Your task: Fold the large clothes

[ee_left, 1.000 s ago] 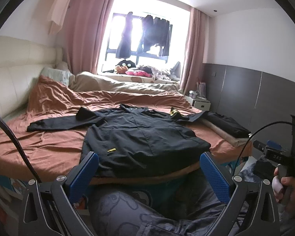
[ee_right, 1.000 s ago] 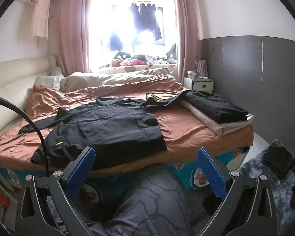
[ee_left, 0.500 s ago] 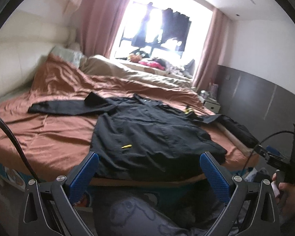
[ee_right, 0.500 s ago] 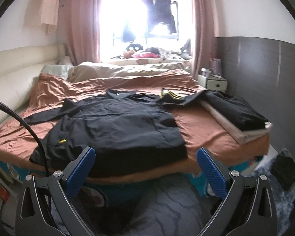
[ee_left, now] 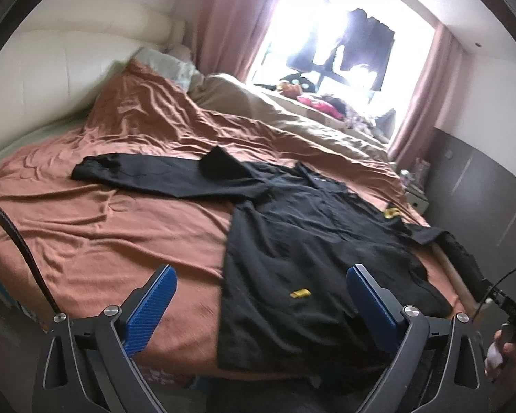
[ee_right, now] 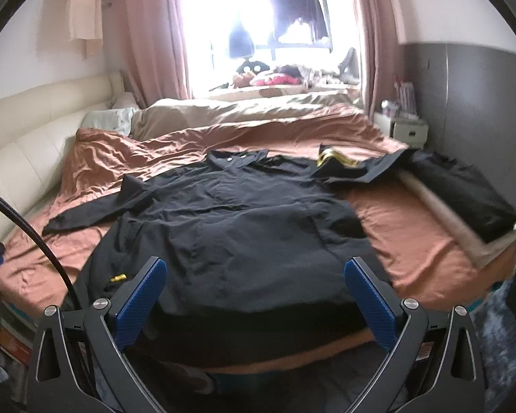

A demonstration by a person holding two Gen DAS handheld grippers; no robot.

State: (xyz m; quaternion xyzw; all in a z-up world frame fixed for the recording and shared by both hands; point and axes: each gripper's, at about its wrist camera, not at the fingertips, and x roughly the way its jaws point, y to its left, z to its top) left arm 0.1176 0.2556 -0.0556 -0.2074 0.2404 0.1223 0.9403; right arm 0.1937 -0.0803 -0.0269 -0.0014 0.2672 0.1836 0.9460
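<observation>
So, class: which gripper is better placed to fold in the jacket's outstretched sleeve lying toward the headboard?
Probably the left gripper: its open jaws face the sleeve side of the black jacket. The right gripper, also open, sits over the hem.

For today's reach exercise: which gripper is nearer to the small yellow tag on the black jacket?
Left. The left gripper hangs over the hem, the yellow tag between its open jaws. The right gripper hangs over the jacket with the tag outside its left finger.
</observation>
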